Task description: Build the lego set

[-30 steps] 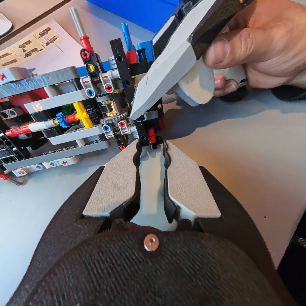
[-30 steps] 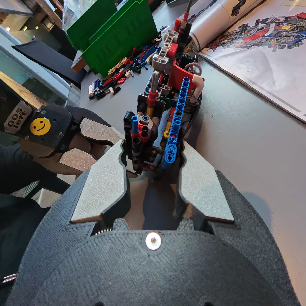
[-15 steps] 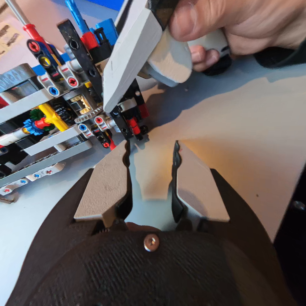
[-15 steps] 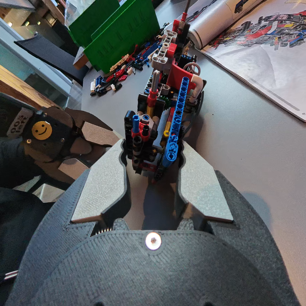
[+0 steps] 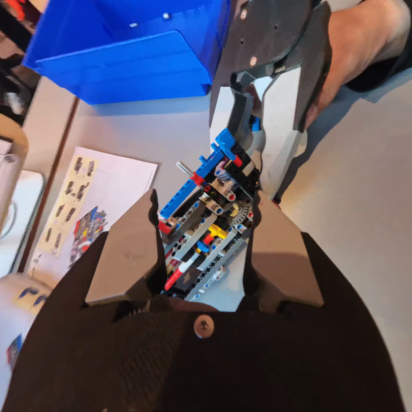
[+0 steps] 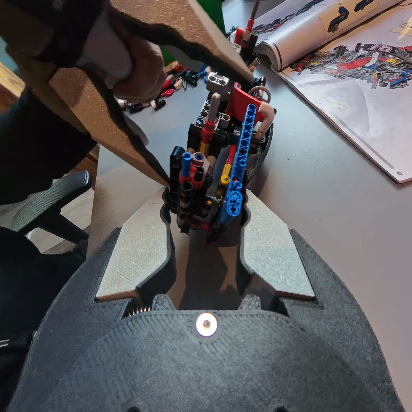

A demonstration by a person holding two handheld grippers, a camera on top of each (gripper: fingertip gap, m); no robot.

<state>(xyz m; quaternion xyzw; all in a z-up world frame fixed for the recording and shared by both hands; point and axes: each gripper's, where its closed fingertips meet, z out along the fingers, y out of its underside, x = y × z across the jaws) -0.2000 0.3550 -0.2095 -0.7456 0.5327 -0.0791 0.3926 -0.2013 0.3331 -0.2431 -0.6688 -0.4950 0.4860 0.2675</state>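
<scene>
Model (image 5: 211, 225): on the table, long way pointing from left gripper (image 5: 202, 214) toward right gripper (image 6: 205, 200).
Left fingers: wide open, around the model's sides (not squeezing).
Right fingers: closed on the model's far end.

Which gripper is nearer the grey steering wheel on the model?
Left. The left gripper has a fingertip beside the steering wheel at the far end of the model; the right gripper clamps the near end.

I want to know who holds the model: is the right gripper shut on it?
Yes. The right gripper fingers press both sides of the lego model; the left gripper is open.
</scene>
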